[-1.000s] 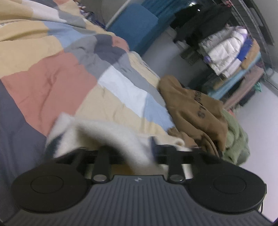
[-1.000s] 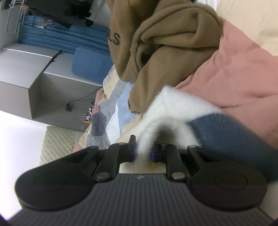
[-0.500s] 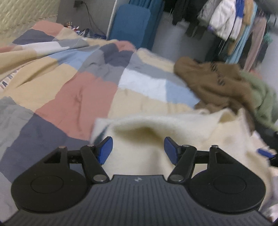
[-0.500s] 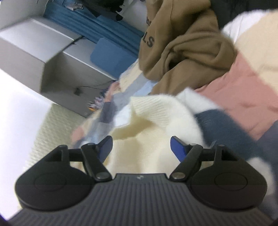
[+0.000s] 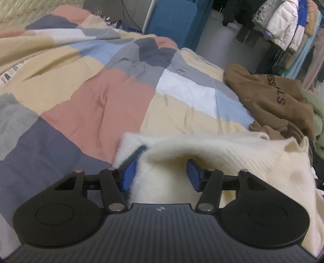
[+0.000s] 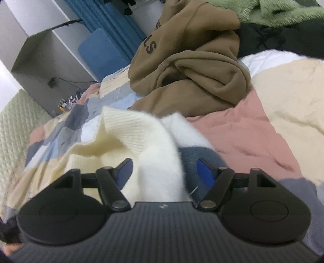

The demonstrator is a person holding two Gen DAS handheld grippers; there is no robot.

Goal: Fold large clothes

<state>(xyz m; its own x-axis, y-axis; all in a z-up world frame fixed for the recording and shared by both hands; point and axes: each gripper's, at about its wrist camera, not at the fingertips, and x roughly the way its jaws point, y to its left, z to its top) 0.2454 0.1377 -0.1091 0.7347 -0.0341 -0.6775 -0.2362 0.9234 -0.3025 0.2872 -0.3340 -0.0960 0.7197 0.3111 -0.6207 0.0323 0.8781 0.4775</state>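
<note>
Sweater (image 5: 212, 159) in fuzzy cream knit, with a ribbed band along one edge and a dark blue-grey panel (image 6: 194, 159) showing in the right wrist view, lies bunched on the bed's patchwork quilt (image 5: 97, 109) at the near edge, directly under both tools. The left gripper (image 5: 161, 174) has its blue pads (image 5: 128, 174) standing apart with a raised fold of the cream knit between them; the jaws are closing, and the left pad is brushing the fluff while the right one stands clear of it. The right gripper (image 6: 165, 172) also has its pads wide apart and closing, a hump of the knit rising in the gap without being pinched.

Beyond the sweater, the quilt spreads in blocks of salmon, tan, grey, navy, white and pale blue, rumpled in soft creases. Toward the far right corner of the bed a brown hoodie (image 5: 269, 101) with dark lettering sits in a heap, touching a green fleecy garment (image 5: 316, 125) just beside it. Past the bed's far edge stand a blue padded panel (image 5: 172, 18) and grey wall, with a cable running down. At the far right hangs a rack of coats (image 5: 283, 26), a white puffer jacket among them.
</note>
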